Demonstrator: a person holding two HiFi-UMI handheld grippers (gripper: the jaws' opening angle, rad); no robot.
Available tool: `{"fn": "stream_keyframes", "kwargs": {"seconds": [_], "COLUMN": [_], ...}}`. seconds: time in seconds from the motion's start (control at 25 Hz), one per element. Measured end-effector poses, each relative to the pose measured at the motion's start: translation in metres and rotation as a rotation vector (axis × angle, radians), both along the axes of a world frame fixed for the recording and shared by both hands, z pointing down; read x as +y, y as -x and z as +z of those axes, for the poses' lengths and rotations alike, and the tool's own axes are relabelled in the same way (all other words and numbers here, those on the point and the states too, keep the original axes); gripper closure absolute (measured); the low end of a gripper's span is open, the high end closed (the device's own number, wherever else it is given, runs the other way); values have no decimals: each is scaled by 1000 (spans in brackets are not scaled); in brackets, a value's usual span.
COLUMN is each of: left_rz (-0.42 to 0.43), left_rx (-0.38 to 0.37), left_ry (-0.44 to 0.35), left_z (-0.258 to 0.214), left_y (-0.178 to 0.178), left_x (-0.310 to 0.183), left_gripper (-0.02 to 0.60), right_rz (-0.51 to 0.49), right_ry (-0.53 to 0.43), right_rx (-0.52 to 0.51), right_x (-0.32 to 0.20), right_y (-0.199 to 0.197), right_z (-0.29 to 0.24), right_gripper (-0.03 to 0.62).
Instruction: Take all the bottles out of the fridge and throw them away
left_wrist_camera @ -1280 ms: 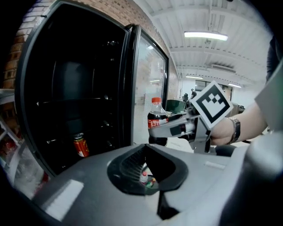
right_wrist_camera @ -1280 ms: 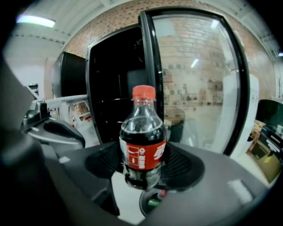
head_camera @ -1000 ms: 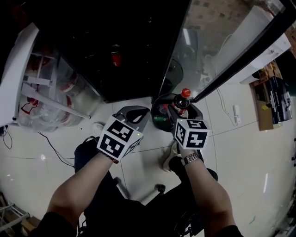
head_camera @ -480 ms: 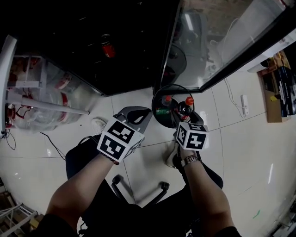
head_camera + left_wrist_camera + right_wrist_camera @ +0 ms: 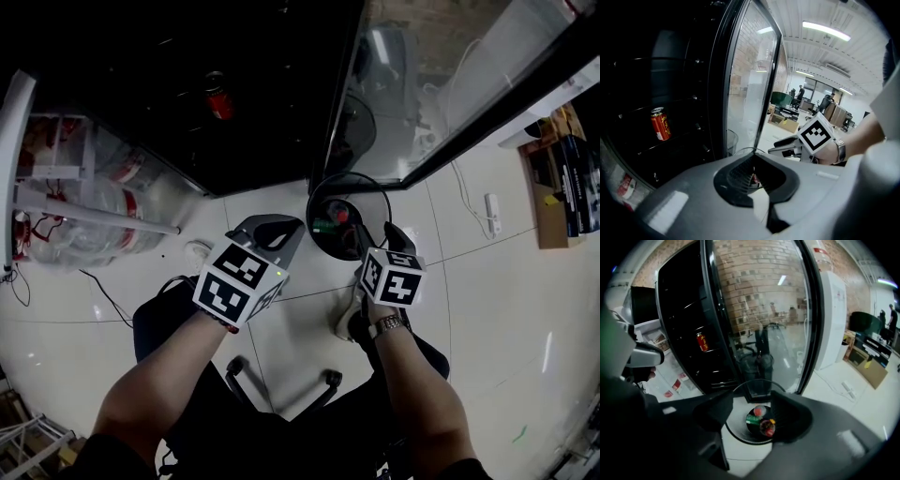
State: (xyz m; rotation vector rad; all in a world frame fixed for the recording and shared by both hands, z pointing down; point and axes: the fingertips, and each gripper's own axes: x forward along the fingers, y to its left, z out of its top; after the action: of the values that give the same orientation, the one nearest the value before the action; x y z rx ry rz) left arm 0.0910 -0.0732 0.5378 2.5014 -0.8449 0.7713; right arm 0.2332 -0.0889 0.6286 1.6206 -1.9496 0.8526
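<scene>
Holding right gripper (image 5: pixel 750 411) open above the black bin (image 5: pixel 731 434) by the fridge door; bottles (image 5: pixel 767 427) lie inside, red caps, one green label, print unreadable. Left gripper (image 5: pixel 752 173) closed, empty. I see one red can (image 5: pixel 660 124) on a fridge shelf.

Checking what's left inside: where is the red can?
The red can stands inside the dark fridge, upper left in the head view, left of the open glass door.

Overhead head view; gripper views toward fridge (image 5: pixel 234 94)
</scene>
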Motion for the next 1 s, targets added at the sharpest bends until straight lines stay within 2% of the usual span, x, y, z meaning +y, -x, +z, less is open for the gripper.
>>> {"fn": "stream_keyframes", "kwargs": {"seconds": [0.2, 0.48, 0.68, 1.0], "left_rz": [-12, -38, -82, -152], "left_rx": [7, 22, 24, 26], "left_ry": [-36, -102, -148, -176], "left_z": [-23, -65, -89, -107], "left_y": [8, 21, 43, 89], "left_x": [4, 11, 12, 16], "left_gripper": [577, 577, 577, 577], "right_rz": [-16, -91, -161, -261], "right_ry": [-50, -160, -219, -253], "right_rx": [-7, 1, 4, 11], "right_x": [0, -2, -7, -10], "right_y": [10, 41, 71, 129], "right_z": [-31, -96, -128, -150], "right_gripper": [359, 359, 359, 359]}}
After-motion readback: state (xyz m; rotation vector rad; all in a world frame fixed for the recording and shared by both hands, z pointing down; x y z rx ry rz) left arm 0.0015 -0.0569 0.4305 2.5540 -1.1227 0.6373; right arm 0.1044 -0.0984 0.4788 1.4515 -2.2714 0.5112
